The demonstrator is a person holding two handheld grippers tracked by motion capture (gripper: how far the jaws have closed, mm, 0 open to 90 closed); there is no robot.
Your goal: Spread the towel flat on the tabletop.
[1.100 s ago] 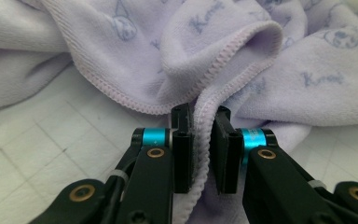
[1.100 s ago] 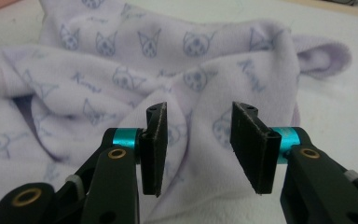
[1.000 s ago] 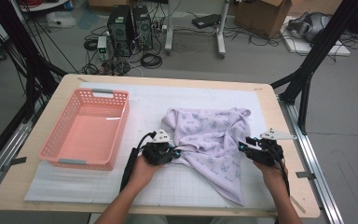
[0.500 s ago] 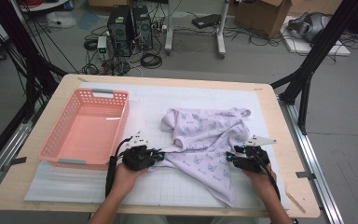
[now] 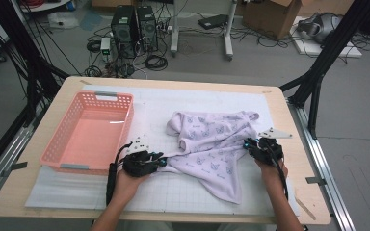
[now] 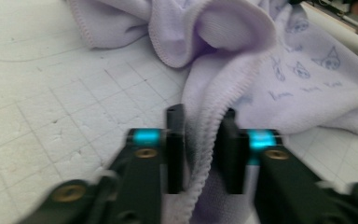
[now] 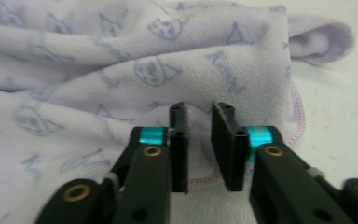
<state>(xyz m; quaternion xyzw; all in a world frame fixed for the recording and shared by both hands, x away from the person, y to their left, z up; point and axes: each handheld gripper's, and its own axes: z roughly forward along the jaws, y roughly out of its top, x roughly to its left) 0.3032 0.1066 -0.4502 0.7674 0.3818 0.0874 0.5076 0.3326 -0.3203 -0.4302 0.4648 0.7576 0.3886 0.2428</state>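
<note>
- Left claw (image 6: 200,149): jaws have just been opening, released, a hem of the lilac garment (image 5: 212,144) loose between them.
- Right claw (image 7: 200,144): jaws have just been closing over the garment's edge, not yet clenched.
- Garment lies crumpled on the worktop (image 5: 289,125) beside the pink basket (image 5: 60,144).
- Judged step: re-gripping to spread it; next, both claws need firm pinches on the edges.

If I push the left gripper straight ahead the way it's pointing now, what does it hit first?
The lilac garment. Its stitched hem already lies between the left gripper's parted jaws, and a raised fold of the same cloth sits just ahead, though depth is hard to judge.
</note>
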